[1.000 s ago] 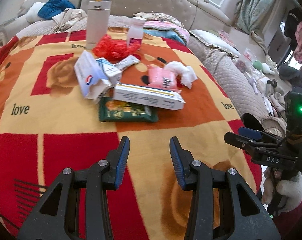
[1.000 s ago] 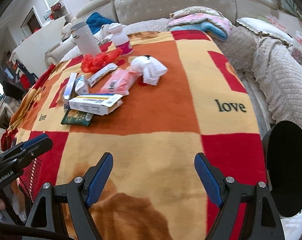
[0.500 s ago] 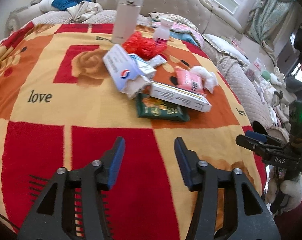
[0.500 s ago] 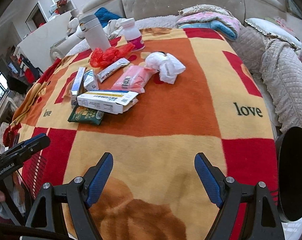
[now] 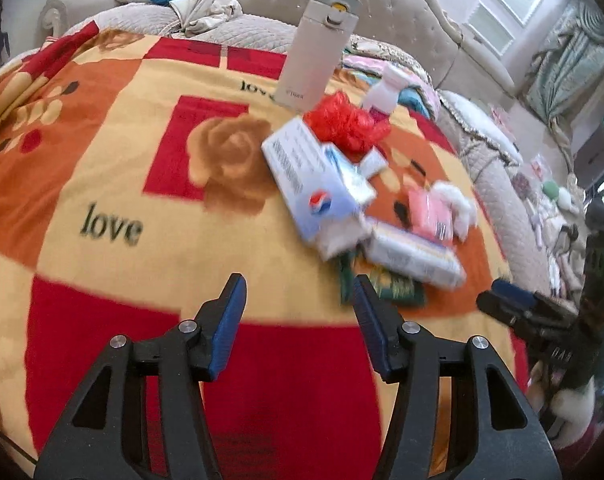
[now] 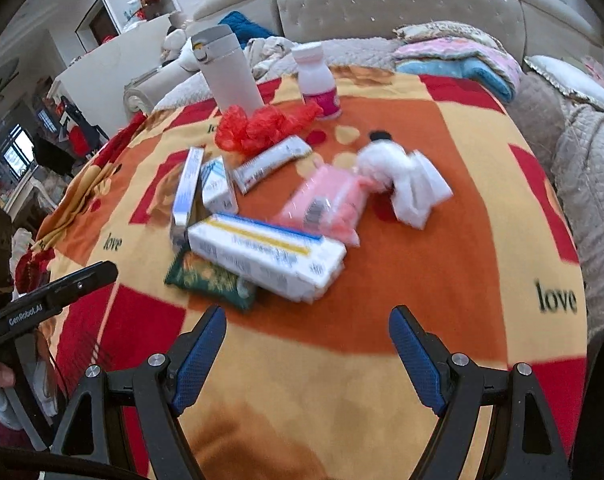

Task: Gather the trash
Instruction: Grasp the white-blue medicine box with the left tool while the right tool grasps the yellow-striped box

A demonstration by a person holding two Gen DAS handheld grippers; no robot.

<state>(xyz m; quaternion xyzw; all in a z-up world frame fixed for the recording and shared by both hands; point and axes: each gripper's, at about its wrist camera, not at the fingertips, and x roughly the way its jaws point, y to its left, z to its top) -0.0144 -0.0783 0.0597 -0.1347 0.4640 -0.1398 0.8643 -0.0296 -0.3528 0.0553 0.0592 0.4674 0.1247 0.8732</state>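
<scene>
A: What fills the scene, biggest first?

B: A red, orange and yellow blanket (image 6: 442, 248) printed with "love", spread over a bed. At its far edge a tall white flask (image 6: 229, 72) stands upright, with a small white bottle (image 6: 318, 80) near it.

A: And the trash?

B: One loose heap in the middle of the blanket. The long white box with a yellow and blue stripe (image 6: 267, 258) lies nearest, resting partly on a dark green packet (image 6: 209, 280). Behind those are a pink wrapped pack (image 6: 326, 204), crumpled white tissue (image 6: 406, 178), a flat blue-and-white box (image 5: 308, 178) and a scrunched red plastic bag (image 6: 257, 126).

A: The tools?

B: The left gripper (image 5: 297, 320) is partway apart and its jaws are opening, with only blanket between them. The right gripper (image 6: 308, 354) stands wide and holds nothing. Both hang above the blanket, short of the heap.

A: So which step is this?

B: The approach, I'd judge; nothing is picked up. No bin or bag for the trash is clearly in view.

A: What does the next move call for?

B: Probably choosing one piece at the near edge, the striped box or the green packet, lowering a gripper so its jaws straddle the narrow side, then closing. The box overlaps the packet, so lifting one may drag the other.
</scene>
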